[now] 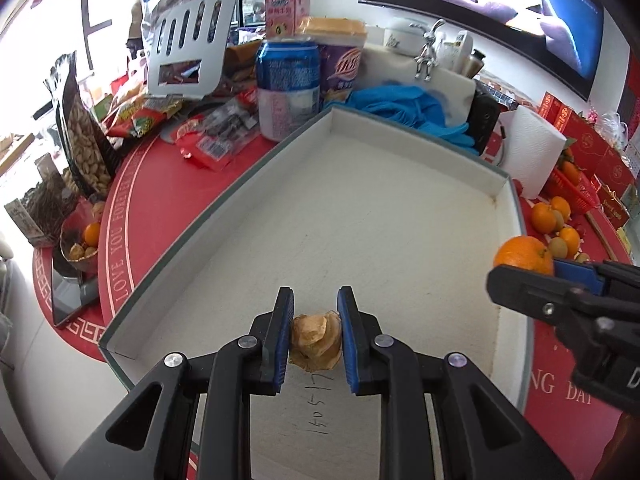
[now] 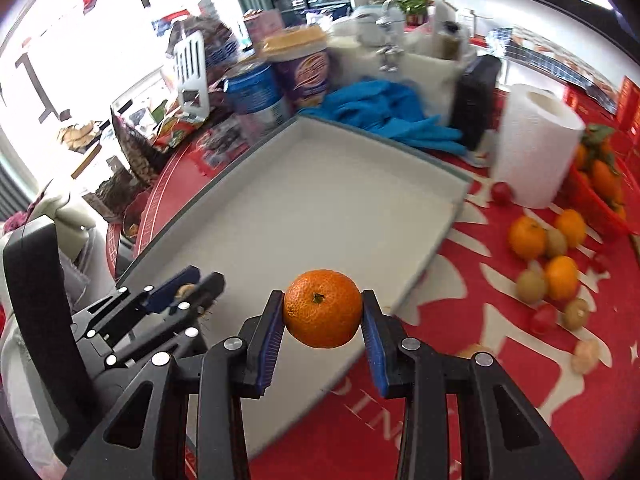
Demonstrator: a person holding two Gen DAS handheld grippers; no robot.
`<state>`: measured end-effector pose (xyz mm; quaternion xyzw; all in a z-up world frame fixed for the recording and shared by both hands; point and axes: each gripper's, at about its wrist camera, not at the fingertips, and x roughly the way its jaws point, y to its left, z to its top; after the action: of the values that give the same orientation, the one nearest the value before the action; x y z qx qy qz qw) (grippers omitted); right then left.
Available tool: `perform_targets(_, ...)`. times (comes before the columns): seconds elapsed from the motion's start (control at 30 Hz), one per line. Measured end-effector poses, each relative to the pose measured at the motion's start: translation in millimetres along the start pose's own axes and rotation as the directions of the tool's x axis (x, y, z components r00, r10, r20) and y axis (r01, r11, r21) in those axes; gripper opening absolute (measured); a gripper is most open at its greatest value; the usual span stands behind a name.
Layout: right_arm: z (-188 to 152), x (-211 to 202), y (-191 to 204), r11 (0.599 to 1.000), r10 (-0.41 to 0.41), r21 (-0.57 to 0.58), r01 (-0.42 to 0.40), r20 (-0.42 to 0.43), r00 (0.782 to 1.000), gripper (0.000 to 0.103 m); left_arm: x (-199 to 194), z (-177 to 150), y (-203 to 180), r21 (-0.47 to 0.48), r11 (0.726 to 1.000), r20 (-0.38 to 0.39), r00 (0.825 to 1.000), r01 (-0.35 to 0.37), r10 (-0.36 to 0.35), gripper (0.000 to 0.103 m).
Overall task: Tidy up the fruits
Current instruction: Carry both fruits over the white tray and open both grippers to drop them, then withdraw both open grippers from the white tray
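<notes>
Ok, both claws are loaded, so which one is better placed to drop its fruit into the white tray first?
Left. The left claw holds its papery husked fruit over the white tray floor already. The right claw grips the orange near the tray's edge, partly above the red tablecloth.

Orange mandarin (image 2: 322, 308), white tray (image 1: 360, 216), red tablecloth (image 2: 460, 292) with white lettering.

There it is, curving along the red tablecloth (image 1: 192, 168): "LOVE YOU FOREVER" in pale capitals beside the tray. On the white tray (image 1: 360, 208) floor, handwritten digits, upside down from here, something like "1405-17". At the cloth's lower right, part of a word, "NG DAY". The blue can (image 1: 287, 88) and purple tub (image 1: 340, 70) carry print too small to read.
</notes>
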<state>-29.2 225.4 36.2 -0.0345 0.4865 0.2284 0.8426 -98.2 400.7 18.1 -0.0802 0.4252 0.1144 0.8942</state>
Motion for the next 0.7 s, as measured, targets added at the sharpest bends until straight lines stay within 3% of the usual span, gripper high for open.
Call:
perform_targets(0.33,3,12,4,1.0,-0.022,-0.016,0.022,-0.028,0.999,0.041,5,-1,2,0.004,1.0,-0.004,1.0,-0.016,0.016,0.026)
perform_targets(0.4,4,11,4,1.0,-0.024,-0.019,0.023,-0.024,0.999,0.052,5,-1,1,0.009,1.0,-0.002,1.0,-0.022,0.022,0.029)
perform_targets(0.47,5,8,5,0.999,-0.025,-0.022,0.025,-0.013,1.0,0.071,4,-1,0,0.012,0.999,-0.001,1.0,-0.029,0.029,0.041)
perform_targets(0.53,7,2,5,0.999,-0.032,-0.028,0.032,0.008,0.999,0.073,1,-2,-1,0.01,0.999,0.015,0.999,-0.048,0.047,0.069)
perform_targets(0.6,7,-4,4,0.999,-0.041,-0.03,0.042,0.021,0.999,0.073,-6,-1,-2,0.01,0.997,0.049,0.996,-0.073,0.073,0.08)
perform_targets(0.63,7,-6,3,0.999,-0.046,-0.028,0.047,0.025,0.999,0.073,-11,-1,-5,0.015,0.995,0.071,0.993,-0.095,0.093,0.081)
perform_targets(0.7,7,-10,-1,0.998,-0.058,-0.019,0.059,0.028,0.998,0.086,-15,0,-8,0.029,0.991,0.086,0.989,-0.127,0.124,0.082)
